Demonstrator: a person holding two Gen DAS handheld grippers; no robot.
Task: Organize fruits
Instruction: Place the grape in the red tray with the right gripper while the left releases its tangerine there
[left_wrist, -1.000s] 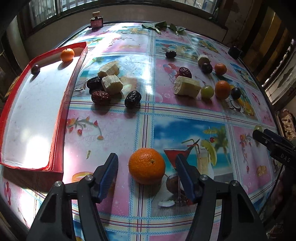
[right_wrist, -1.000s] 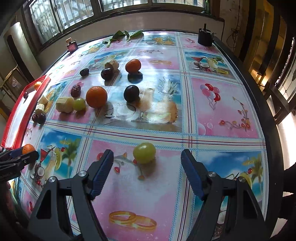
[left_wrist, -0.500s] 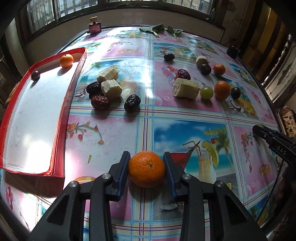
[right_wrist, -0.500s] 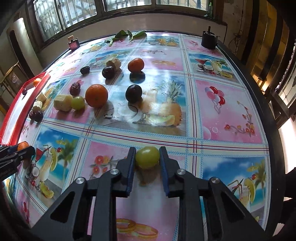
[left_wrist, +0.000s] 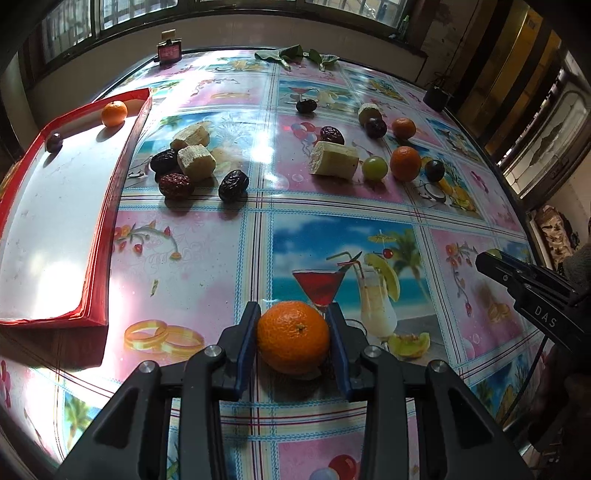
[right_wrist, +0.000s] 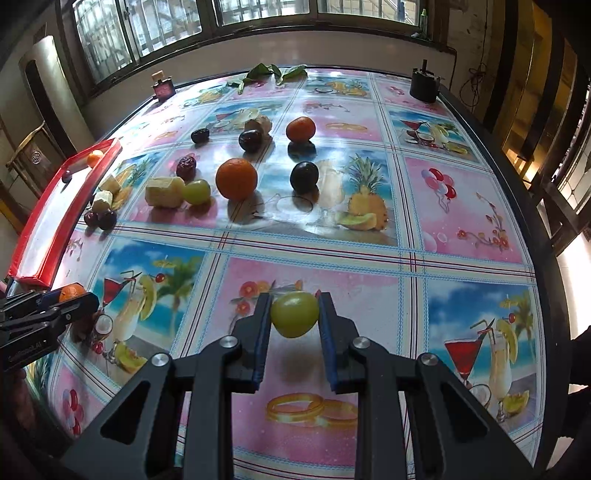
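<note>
Left wrist view: orange (left_wrist: 293, 336) clamped between jaws of left gripper (left_wrist: 293, 332), shadow seen beneath, apparently lifted just off table (left_wrist: 192, 258). Red tray (left_wrist: 55, 206) well to left, only small orange (left_wrist: 114, 113) and dark grape (left_wrist: 54, 142) seen inside.

Right wrist view: green grape (right_wrist: 294, 313) pinched by jaws of right gripper (right_wrist: 294, 317), shadow cast below. Dates, banana pieces, oranges, plums scattered across table. Task judged barely begun; most fruit left unsorted.

My left gripper (left_wrist: 293, 325) & right gripper (right_wrist: 294, 314) are black plastic w/ blue pads (left_wrist: 244, 341) inside, round silver screws (right_wrist: 361, 342) on top, triangle holes. White "DAS" letters on one side.
</note>
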